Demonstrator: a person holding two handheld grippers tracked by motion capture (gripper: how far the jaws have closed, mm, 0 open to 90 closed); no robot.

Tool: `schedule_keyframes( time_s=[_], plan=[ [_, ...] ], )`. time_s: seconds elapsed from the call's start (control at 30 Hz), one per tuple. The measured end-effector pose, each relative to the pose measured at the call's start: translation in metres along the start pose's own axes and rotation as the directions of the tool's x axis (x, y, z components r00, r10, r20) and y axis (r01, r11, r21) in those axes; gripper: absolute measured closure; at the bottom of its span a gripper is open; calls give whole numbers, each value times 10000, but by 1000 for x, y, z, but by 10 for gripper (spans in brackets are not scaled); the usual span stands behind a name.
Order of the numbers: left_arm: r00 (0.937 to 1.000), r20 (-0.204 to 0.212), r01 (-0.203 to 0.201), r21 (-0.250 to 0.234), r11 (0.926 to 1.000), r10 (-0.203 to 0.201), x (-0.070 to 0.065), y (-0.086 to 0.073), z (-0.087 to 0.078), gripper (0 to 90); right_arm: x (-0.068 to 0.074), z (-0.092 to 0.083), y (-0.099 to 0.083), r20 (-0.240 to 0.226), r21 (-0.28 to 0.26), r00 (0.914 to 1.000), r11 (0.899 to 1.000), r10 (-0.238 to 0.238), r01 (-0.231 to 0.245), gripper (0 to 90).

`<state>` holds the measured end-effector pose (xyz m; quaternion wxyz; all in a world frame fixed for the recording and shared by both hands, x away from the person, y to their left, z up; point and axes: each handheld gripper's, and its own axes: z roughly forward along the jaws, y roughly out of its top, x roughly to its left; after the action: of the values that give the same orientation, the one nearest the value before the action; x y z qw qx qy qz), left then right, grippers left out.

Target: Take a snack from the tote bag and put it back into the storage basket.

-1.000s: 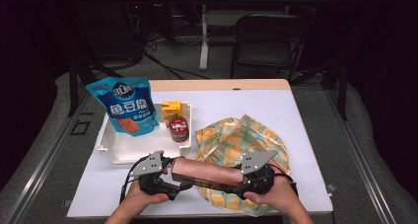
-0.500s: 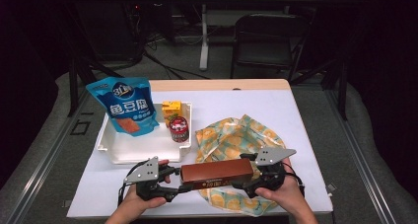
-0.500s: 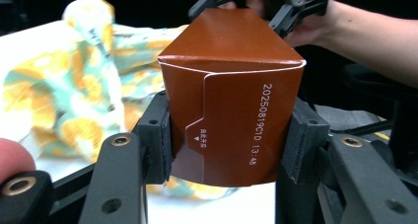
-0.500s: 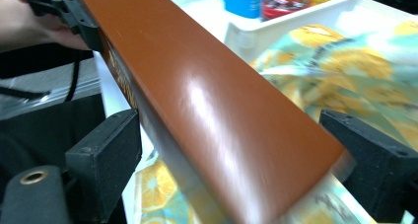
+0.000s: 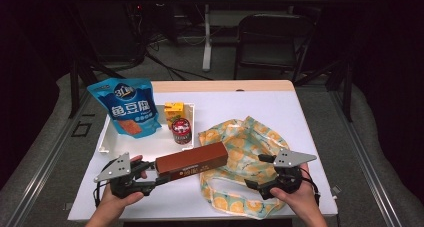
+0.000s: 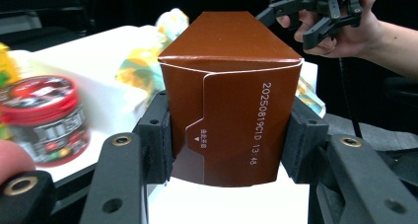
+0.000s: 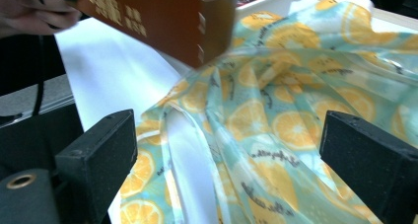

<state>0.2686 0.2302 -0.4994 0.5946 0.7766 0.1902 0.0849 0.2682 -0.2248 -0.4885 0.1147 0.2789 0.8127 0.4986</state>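
Left gripper (image 5: 150, 179) level, pinching brown box (image 5: 191, 160) end; right gripper (image 5: 260, 174) jaws just spread wide, over orange-print bag (image 5: 245, 142).

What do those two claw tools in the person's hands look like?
Both are black. The left claw and the right claw each carry a grey three-cornered plate on top and trail a black cable. In the left gripper view the fingers are blocky black pads on arms with round brass-coloured holes. The forearms that show are bare, with no sleeves.
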Motion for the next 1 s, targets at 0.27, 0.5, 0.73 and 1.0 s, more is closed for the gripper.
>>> schedule_keyframes(
  time_s=[0.27,0.5,0.73,1.0],
  plan=[
    [9969,-756,203,-134,9997,-212,8,-9,-32,480,-3,-2,-7,528,99,9984,9997,226,-232,71],
    [9893,-1394,375,-364,9986,-423,15,-16,-57,480,-3,-6,-14,941,98,9946,9989,439,-450,71],
    [9758,-2057,676,-383,9970,-740,23,-28,-80,480,-5,-9,-18,1058,62,9930,9985,525,-535,73],
    [9592,-2590,1107,-250,9935,-1134,38,-42,-86,480,-5,-9,-22,1207,67,9910,9982,580,-593,76]
  ],
)
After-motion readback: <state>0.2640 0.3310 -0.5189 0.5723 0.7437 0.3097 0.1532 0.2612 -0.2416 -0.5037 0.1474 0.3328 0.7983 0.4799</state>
